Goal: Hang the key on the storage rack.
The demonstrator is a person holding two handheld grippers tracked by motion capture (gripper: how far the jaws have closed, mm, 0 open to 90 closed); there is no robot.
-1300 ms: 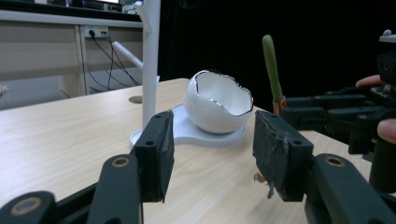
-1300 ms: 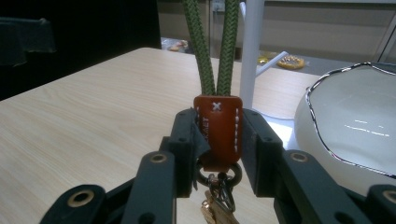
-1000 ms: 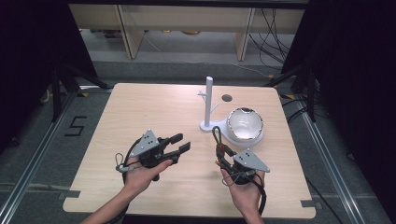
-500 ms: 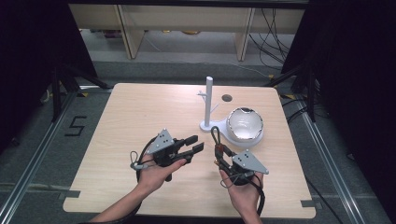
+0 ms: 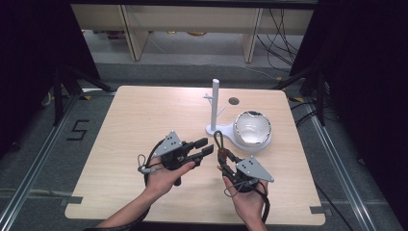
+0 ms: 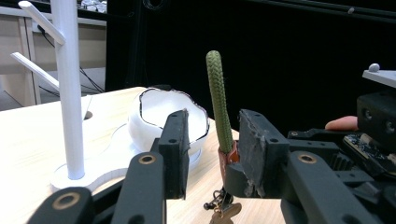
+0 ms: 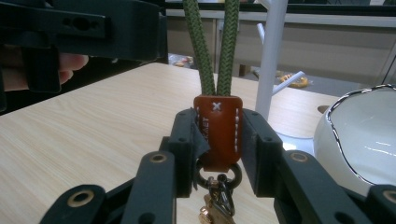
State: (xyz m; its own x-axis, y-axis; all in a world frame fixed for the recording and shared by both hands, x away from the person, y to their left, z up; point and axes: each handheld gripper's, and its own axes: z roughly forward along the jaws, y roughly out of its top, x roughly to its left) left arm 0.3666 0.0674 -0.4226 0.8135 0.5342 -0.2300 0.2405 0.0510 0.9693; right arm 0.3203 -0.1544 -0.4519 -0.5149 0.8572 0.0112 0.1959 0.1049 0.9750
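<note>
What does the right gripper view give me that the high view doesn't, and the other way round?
Right gripper view: the brown leather tab with its stitched x, clamped between the right gripper jaws, and the metal ring and clasp hanging under it.

High view: the whole table, both hands, and the left gripper with nothing between its jaws, which have just been closing, pointing towards the strap.

Both: the green cord loop standing up, the white peg stand and the white bowl.
</note>
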